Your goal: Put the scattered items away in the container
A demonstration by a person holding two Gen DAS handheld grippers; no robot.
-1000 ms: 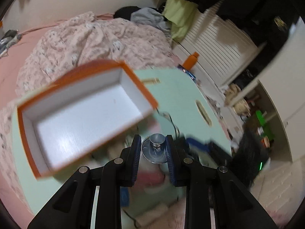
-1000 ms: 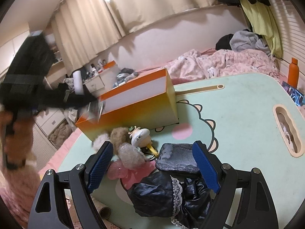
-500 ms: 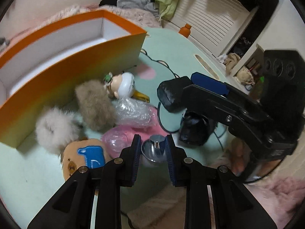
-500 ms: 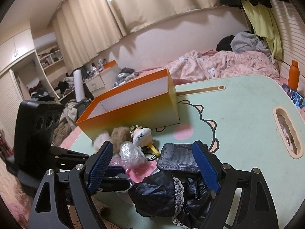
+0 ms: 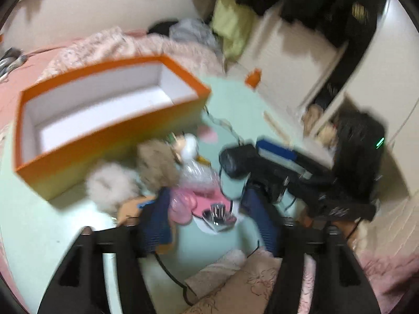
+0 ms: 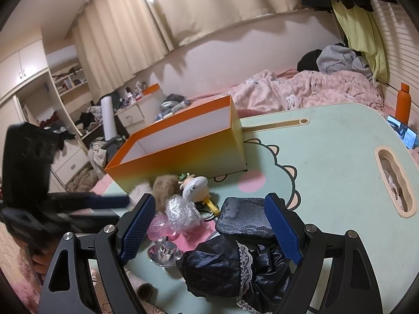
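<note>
On the mint-green table [image 6: 327, 172], item one: a small chrome stopper [image 6: 166, 251], disc down and knob up, lying loose just beside the pink plastic piece [image 6: 157, 226]. Your left gripper [image 5: 212, 216] has just been opening; its jaws stand fairly wide to either side of the stopper, the pads no longer pressing it. That view is blurred, so finer contact cannot be judged.

Item two: the orange box [image 6: 183, 154], open side up, white inside, nothing visible in it. It lies beyond the clutter, up and left of the left jaws.

Item three: the right gripper [image 6: 209, 227], jaws wide and holding nothing, poised over a dark blue pouch [image 6: 243, 221] and black lace-trimmed cloth [image 6: 235, 269].

Governing relation: the stopper sits straight ahead of your left jaws, closer to them than to the right. Its knob points upward, so any re-grip likely pinches the knob from the sides.
</note>
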